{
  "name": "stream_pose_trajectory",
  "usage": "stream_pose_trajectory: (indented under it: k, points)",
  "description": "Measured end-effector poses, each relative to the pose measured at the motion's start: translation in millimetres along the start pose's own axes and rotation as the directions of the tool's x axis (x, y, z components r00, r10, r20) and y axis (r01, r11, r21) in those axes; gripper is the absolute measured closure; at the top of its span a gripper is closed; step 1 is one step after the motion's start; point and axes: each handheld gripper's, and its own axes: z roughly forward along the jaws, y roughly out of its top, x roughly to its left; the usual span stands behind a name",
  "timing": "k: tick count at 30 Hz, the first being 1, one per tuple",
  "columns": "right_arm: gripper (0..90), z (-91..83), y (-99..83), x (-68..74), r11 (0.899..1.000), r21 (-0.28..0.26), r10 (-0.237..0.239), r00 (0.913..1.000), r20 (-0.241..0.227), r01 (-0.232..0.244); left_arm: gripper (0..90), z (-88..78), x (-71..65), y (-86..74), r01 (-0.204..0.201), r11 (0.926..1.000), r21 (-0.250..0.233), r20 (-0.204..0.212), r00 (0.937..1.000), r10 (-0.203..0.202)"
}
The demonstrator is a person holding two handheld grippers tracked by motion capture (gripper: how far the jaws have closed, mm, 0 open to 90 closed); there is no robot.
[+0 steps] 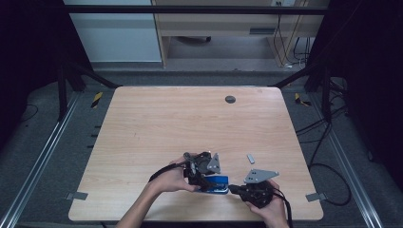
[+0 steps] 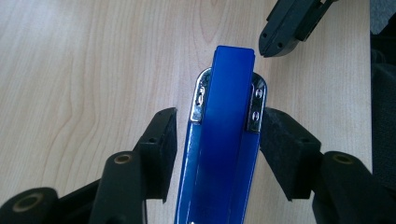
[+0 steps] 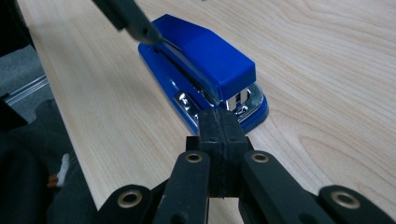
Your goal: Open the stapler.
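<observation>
A blue stapler with chrome side plates lies flat on the wooden table near its front edge. My left gripper straddles the stapler from above. Its right pad rests against the stapler's side, while the left pad stands a narrow gap away. My right gripper is shut with nothing in it, and its tips sit at the chrome front end of the stapler. In the left gripper view the right gripper hangs just beside the stapler's far end.
A small grey strip lies on the table to the right, behind the right gripper. A dark round grommet sits near the far edge. Metal brackets clamp the table's front corners, and cables trail on the floor at right.
</observation>
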Motion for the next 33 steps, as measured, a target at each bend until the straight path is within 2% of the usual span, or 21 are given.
stream_pose_trajectory:
  k: [7,13,16,26,33]
  points:
    - [90.0,4.8,0.1,3.2,1.000,0.000,-0.002,1.0000,-0.005,0.002,47.8,8.6,-0.5,6.6,-0.038,0.9981,0.048,0.008,0.9993,0.038]
    - [90.0,10.5,0.7,3.2,1.000,0.023,-0.001,1.0000,-0.008,0.002,53.3,16.1,2.8,7.6,-0.048,0.9971,0.060,0.019,0.9987,0.047]
    - [90.0,10.3,0.9,3.4,1.000,0.020,-0.003,1.0000,-0.008,0.003,54.9,22.6,4.3,7.1,-0.066,0.9935,0.092,0.037,0.9973,0.063]
    - [90.0,13.7,0.9,2.1,1.000,0.003,-0.013,0.9999,-0.006,0.013,59.7,32.7,6.3,9.2,-0.075,0.9930,0.092,0.077,0.9947,0.068]
    - [90.0,18.3,0.8,3.0,1.000,0.006,-0.020,0.9998,-0.006,0.020,63.3,33.9,6.0,9.9,-0.091,0.9924,0.083,0.086,0.9927,0.084]
